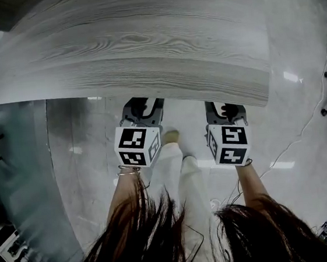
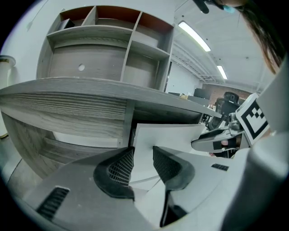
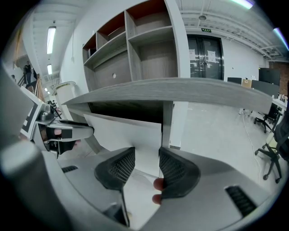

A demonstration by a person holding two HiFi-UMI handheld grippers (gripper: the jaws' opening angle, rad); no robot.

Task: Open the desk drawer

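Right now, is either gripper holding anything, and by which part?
Nothing held: the left gripper and right gripper both have jaws apart, with the white drawer front beyond them, ungripped.

The person is wearing pale trousers, a light shoe and a thin bracelet, and long dark hair is hanging down. The left gripper and right gripper are each carrying 1 white cube with black squares. Each is showing 2 dark pads with a net pattern in grey shells.
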